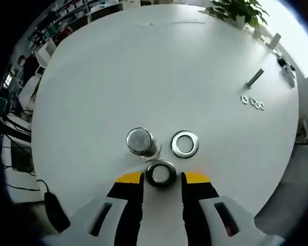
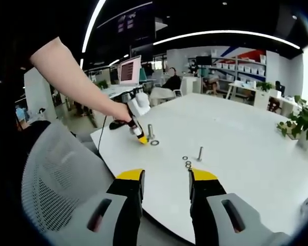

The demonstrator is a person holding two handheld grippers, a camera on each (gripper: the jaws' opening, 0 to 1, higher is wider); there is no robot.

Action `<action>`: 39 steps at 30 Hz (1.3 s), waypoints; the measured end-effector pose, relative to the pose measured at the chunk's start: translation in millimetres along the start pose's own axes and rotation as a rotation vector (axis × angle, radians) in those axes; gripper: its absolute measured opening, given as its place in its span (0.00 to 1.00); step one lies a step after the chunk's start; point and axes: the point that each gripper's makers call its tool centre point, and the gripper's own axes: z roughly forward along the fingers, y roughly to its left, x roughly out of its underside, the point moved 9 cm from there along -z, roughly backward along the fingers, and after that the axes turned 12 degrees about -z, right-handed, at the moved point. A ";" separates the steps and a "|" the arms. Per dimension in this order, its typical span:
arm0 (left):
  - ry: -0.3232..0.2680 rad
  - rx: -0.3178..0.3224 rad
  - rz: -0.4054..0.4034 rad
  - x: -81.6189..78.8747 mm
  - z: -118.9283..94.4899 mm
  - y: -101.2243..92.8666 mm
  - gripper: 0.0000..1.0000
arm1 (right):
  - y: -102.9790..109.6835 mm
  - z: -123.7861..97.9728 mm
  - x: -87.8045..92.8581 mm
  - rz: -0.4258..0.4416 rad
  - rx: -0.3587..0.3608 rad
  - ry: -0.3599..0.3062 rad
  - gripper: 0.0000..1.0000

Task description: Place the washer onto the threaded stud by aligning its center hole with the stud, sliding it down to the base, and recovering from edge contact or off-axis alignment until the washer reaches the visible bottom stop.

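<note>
In the left gripper view I look down on the threaded stud (image 1: pixel 140 142), seen end-on and standing upright on the white table (image 1: pixel 143 77). A bright steel washer (image 1: pixel 185 144) lies flat just right of it. A darker ring (image 1: pixel 161 173) lies on the table between the yellow tips of my left gripper (image 1: pixel 162 178), which is open; the jaws do not touch it. The right gripper view shows my right gripper (image 2: pixel 167 175) open with nothing in it, near the table's edge. Farther off, a hand holds the left gripper (image 2: pixel 138 134) over the stud (image 2: pixel 150 131) and washer (image 2: pixel 154 142).
A loose bolt (image 1: pixel 254 78) and several small washers (image 1: pixel 252 101) lie at the far right of the table; the right gripper view has that bolt (image 2: pixel 199 152) and the small washers (image 2: pixel 187 163). A mesh chair (image 2: pixel 56 179) stands by the table edge. A potted plant (image 2: pixel 305 120) stands at the right.
</note>
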 end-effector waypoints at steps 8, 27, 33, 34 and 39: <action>0.051 -0.010 0.095 -5.4 2.5 -2.3 0.26 | -0.2 0.1 0.0 0.002 0.002 0.001 0.37; 0.158 -0.023 0.140 -14.2 2.8 -5.0 0.21 | 0.1 0.7 0.7 0.003 0.000 0.012 0.37; 0.148 -0.016 0.071 -14.9 3.5 -3.3 0.23 | -0.6 -0.1 0.7 0.008 0.005 0.008 0.37; 0.150 -0.015 0.060 -15.1 3.5 -3.6 0.24 | -0.8 -0.1 0.8 0.007 0.006 0.009 0.37; 0.164 -0.032 0.088 -15.4 3.7 -8.0 0.25 | -0.8 -0.1 0.9 0.005 0.006 0.010 0.36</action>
